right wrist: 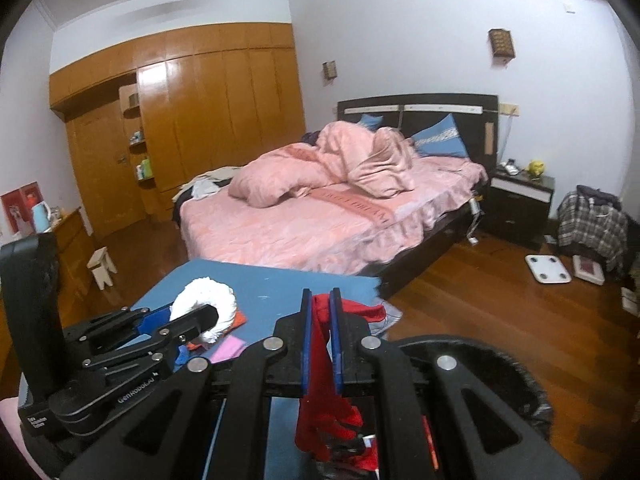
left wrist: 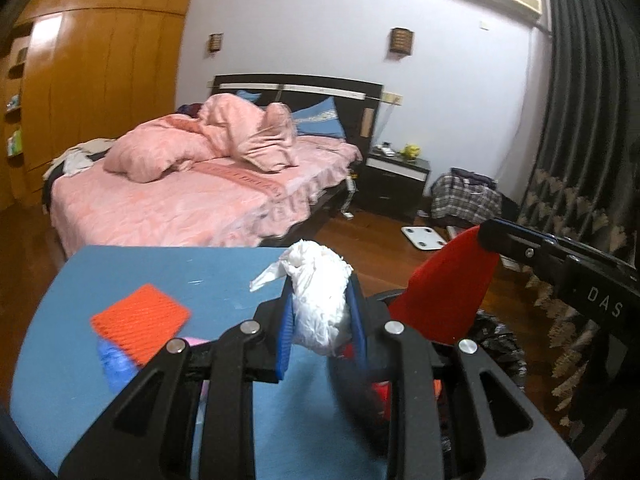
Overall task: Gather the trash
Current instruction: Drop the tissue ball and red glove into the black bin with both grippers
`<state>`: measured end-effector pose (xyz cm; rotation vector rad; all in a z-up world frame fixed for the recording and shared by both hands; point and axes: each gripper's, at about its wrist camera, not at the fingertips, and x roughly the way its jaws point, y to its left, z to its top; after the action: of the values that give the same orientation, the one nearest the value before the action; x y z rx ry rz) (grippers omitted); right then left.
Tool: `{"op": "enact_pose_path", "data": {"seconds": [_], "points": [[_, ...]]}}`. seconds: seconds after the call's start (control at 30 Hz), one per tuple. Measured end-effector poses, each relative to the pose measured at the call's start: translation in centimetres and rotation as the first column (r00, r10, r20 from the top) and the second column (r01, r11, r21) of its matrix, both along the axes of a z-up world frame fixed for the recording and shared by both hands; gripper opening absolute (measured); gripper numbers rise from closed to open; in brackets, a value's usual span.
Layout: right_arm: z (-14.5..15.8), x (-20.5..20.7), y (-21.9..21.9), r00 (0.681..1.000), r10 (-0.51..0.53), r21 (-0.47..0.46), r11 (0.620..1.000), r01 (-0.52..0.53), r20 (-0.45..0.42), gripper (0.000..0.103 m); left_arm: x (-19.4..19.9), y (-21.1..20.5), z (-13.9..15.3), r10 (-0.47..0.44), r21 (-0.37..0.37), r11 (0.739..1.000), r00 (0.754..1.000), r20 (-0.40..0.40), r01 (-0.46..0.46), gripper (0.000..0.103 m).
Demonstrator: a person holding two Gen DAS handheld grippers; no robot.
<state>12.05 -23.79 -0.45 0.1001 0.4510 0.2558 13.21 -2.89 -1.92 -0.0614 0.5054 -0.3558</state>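
Both grippers clamped on trash, held above blue table.

L gripper (left wrist: 320, 316) w/ blue pads grasps crumpled white plastic bag wad (left wrist: 320, 300), raised over blue tabletop (left wrist: 168, 264) near its right edge. R gripper (right wrist: 320, 336) pinches thin red plastic wrapper (right wrist: 320, 360), which hangs down btwn the jaws. Black-lined bin (right wrist: 480, 364) sits just beside table on the wood floor. Orange ribbed square pad (left wrist: 140, 322) lies flat on table.

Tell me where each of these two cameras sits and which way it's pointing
Left wrist: behind the left gripper, shut on a white wad; faces the bed across the blue table; right gripper at right.
Right wrist: behind the right gripper, shut on a red wrapper; same direction; left gripper at left.
Shared: bed, table, both grippers.
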Motion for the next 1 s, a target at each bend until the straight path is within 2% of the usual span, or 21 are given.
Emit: {"op": "enact_pose_path", "data": {"seconds": [0.17,0.37,0.43,0.5,0.53,0.57,0.6,0.67,0.73,0.77,0.83,1.0], "points": [[0.2,-0.3,-2.9,0.999,-0.051,-0.019,0.999,0.051,0.008,0.008,0.5,-3.8,-0.3,-0.074,-0.007,0.997,0.997,0.008,0.074,0.024],[-0.9,-0.1,-6.4,0.992,-0.123,-0.028,0.992,0.122,-0.009,0.008,1.3,-8.0,-1.5,-0.158,-0.007,0.987,0.987,-0.006,0.158,0.024],[-1.5,-0.2,-7.5,0.987,-0.158,-0.031,0.987,0.157,-0.021,0.012,1.5,-9.4,-2.1,-0.206,-0.016,0.979,0.978,-0.027,0.205,0.028],[-2.0,-0.2,-8.8,0.981,-0.190,-0.027,0.982,0.189,-0.034,0.022,1.6,-10.2,-2.6,-0.245,-0.026,0.969,0.969,-0.041,0.244,0.038],[-2.2,-0.2,-9.2,0.978,-0.204,-0.027,0.979,0.203,-0.036,0.033,1.6,-10.6,-3.0,-0.264,-0.025,0.965,0.963,-0.051,0.263,0.047],[-2.5,-0.4,-9.8,0.974,-0.224,-0.028,0.974,0.223,-0.039,0.043,1.5,-10.7,-3.1,-0.265,-0.022,0.964,0.963,-0.053,0.264,0.052],[-2.6,-0.5,-10.2,0.971,-0.234,-0.029,0.972,0.233,-0.040,0.048,1.3,-10.7,-3.3,-0.263,-0.019,0.965,0.964,-0.050,0.262,0.058],[-3.0,-0.9,-10.7,0.966,-0.257,-0.033,0.966,0.256,-0.037,0.071,1.2,-10.4,-3.6,-0.257,-0.019,0.966,0.965,-0.050,0.256,0.064],[-3.2,-1.2,-10.7,0.963,-0.269,-0.035,0.963,0.268,-0.030,0.086,1.0,-9.5,-3.9,-0.235,-0.018,0.972,0.971,-0.048,0.235,0.074],[-3.2,-1.3,-10.7,0.962,-0.270,-0.035,0.962,0.269,-0.025,0.090,0.9,-9.1,-3.9,-0.222,-0.016,0.975,0.974,-0.044,0.222,0.075],[-3.3,-1.4,-10.2,0.964,-0.265,-0.040,0.964,0.265,-0.017,0.098,0.7,-7.5,-4.1,-0.183,-0.008,0.983,0.982,-0.040,0.183,0.084],[-3.8,-1.1,-7.5,0.975,-0.222,-0.044,0.974,0.221,-0.025,0.098,0.2,-3.1,-4.9,-0.054,0.019,0.998,0.997,-0.054,0.055,0.090]]}}
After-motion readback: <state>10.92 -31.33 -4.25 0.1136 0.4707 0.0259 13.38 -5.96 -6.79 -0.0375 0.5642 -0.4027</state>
